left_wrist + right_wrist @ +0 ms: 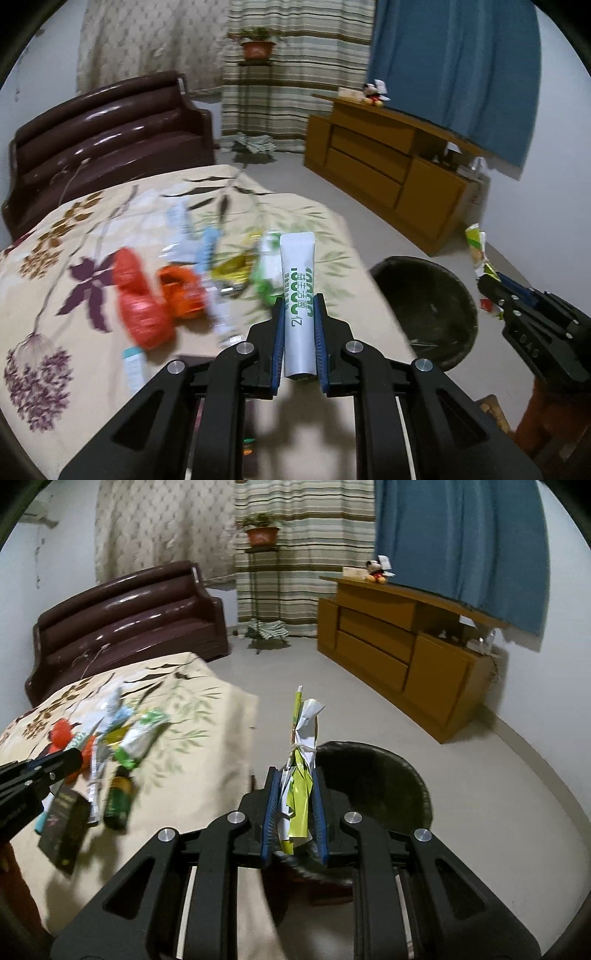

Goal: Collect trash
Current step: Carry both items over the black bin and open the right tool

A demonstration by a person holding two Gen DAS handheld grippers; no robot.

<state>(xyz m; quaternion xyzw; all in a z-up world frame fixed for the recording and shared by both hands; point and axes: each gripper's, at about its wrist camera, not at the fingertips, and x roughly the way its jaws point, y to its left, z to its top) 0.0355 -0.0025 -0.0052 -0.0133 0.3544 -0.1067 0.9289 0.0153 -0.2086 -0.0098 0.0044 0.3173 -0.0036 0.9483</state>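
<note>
My left gripper (298, 303) is shut on a white tube with green print (298, 295), held upright over the near edge of the flowered table (74, 295). My right gripper (293, 775) is shut on a bundle of crumpled white and yellow-green wrappers (301, 753) tied with string, above the near rim of a dark round bin (384, 779). In the left wrist view the bin (428, 310) stands on the floor right of the table, and the right gripper (491, 288) with its wrappers (478, 251) hangs just right of it.
Blurred trash lies on the table: orange-red bags (140, 302), a green bottle (119, 801), a dark box (64, 830), pale packets (207, 251). A brown sofa (110, 136), a wooden cabinet (388, 166) and a plant stand (256, 48) line the far side. Bare floor (295, 664) lies between.
</note>
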